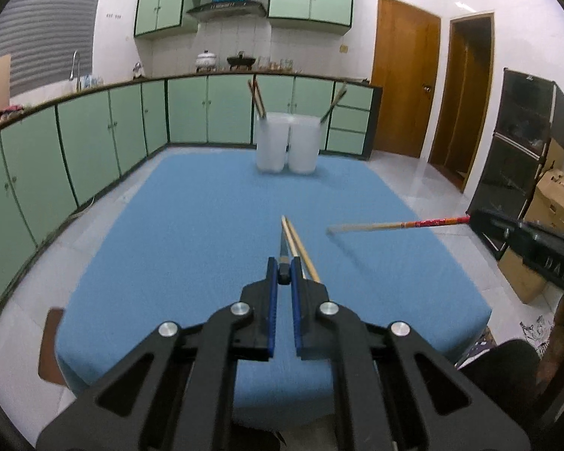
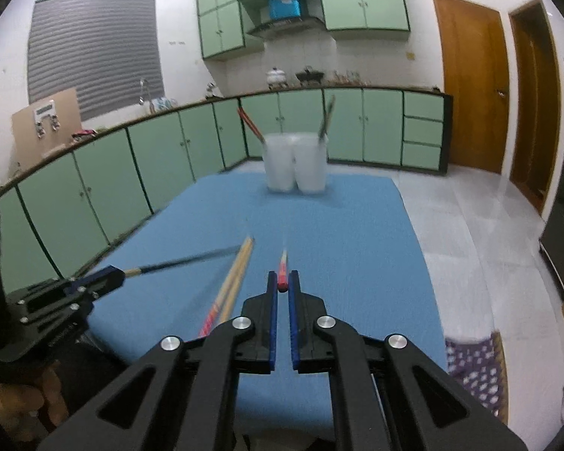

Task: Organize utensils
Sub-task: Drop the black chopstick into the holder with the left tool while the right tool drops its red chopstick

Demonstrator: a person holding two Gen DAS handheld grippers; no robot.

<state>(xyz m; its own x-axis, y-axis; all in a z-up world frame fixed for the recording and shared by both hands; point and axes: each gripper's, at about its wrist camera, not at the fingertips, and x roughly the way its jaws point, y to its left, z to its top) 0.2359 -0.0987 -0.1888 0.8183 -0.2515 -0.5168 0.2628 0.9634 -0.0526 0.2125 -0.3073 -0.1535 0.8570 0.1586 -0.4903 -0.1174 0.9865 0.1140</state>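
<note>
Left wrist view: the left gripper (image 1: 284, 274) was clenched on a slim dark chopstick (image 1: 282, 242) above the flat, matte blue table (image 1: 191, 218). The right gripper (image 2: 282, 285) clamped a red-ended chopstick (image 2: 283, 267). A pale wooden pair (image 2: 237, 274) lay on the cloth. Two frosted plastic cups (image 1: 285, 143) stood touching at the far edge, before green kitchen cabinets (image 1: 94, 127).
</note>
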